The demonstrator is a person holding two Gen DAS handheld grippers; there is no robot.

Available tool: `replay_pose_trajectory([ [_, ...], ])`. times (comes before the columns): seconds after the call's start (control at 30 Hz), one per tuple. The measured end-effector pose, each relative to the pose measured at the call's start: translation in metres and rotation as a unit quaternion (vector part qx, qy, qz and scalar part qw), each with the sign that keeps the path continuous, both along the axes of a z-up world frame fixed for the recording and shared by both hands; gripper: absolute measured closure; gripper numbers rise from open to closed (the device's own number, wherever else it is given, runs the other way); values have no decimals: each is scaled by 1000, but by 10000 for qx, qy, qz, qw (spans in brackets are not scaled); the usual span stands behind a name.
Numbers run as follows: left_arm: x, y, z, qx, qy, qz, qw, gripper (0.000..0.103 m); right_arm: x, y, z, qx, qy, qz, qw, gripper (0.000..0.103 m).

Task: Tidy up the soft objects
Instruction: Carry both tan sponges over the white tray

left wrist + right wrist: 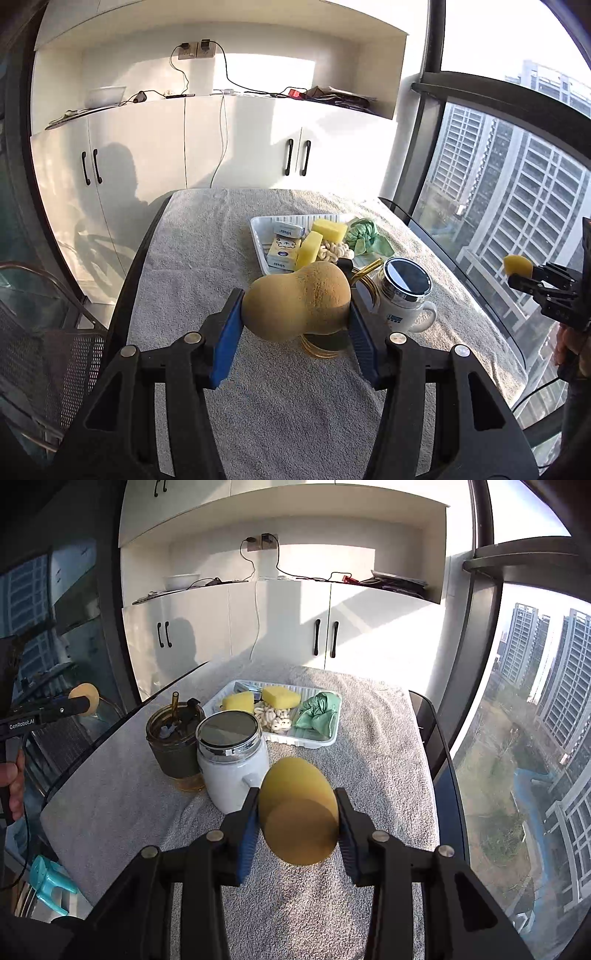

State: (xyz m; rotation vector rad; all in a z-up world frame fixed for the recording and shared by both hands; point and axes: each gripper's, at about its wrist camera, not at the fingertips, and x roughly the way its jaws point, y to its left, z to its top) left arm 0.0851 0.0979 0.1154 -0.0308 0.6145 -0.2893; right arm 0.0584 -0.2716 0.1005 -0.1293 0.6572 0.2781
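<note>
Left gripper [295, 314] clamps a tan gourd sponge [297, 301] above the towel [258, 406], near the mug [404, 299]. Right gripper [297, 819] clamps a yellow round sponge [299, 808] in the air. Tray [218, 698] behind holds yellow sponges [280, 696], green cloth [319, 714], tissue packs [283, 253].

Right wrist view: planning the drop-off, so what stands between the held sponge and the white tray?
In the right wrist view, only bare grey towel lies between the yellow sponge and the white tray; the white mug stands left of that line.
</note>
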Motion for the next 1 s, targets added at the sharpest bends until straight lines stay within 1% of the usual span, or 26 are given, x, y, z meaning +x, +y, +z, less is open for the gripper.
replay_pose_trajectory([
  [0.1,21,5,28,183,-255,-23,9995,51,12,-5,35,-190,-298,84,9993,62],
  [0.13,32,4,39,250,-293,-64,9992,51,18,-6,47,-233,-383,119,9989,62],
  [0.2,54,6,52,240,-328,-155,9991,51,33,-7,66,-327,-523,171,9979,62],
  [0.27,79,3,61,288,-308,-197,9989,51,57,-6,83,-414,-596,229,9971,62],
  [0.37,118,-2,65,314,-214,-266,9989,51,97,-4,99,-463,-555,355,9968,62],
  [0.5,169,-9,51,295,1,-346,9990,51,156,2,107,-505,-366,502,9968,62],
  [0.57,191,-14,35,360,132,-351,9986,51,186,6,100,-500,-212,593,9968,62],
  [0.67,219,-24,2,462,404,-411,9973,51,225,18,76,-541,64,732,9958,62],
  [0.83,252,-36,-56,521,850,-508,9937,51,271,41,11,-617,579,1015,9912,62],
  [0.9,262,-40,-76,548,985,-506,9923,51,283,51,-18,-632,782,1124,9886,62],
  [1.0,276,-41,-95,590,1093,-475,9911,51,294,64,-55,-797,1008,1240,9839,62],
])
